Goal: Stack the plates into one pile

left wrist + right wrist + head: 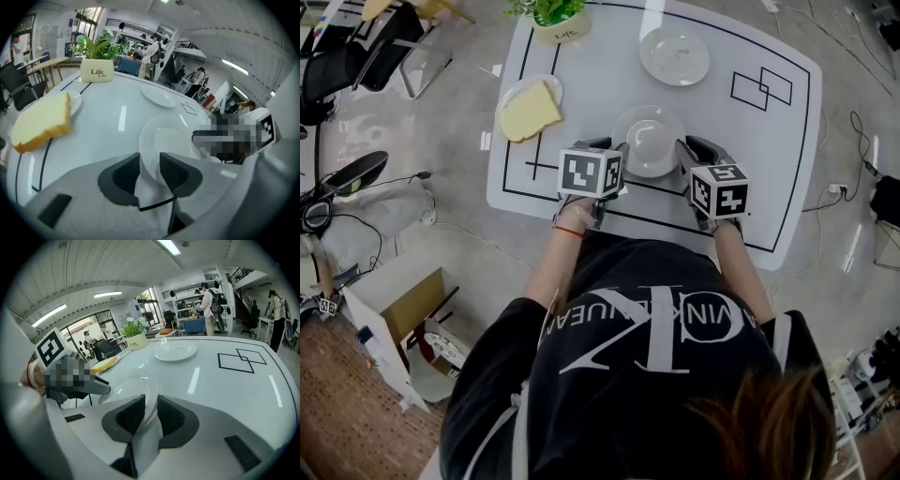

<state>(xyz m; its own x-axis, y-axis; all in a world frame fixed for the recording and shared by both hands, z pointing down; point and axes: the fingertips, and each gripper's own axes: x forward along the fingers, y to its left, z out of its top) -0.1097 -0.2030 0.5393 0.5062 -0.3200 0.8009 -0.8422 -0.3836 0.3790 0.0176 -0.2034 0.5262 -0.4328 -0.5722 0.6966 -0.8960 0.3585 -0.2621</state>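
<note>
Lies flat near the front edge of the table (600, 75), straddled from both sides, left rim inside the parted, released jaws of the left gripper (149, 171), right rim inside the equally slack right gripper (151, 416), neither squeezing the plate (649, 141).
</note>
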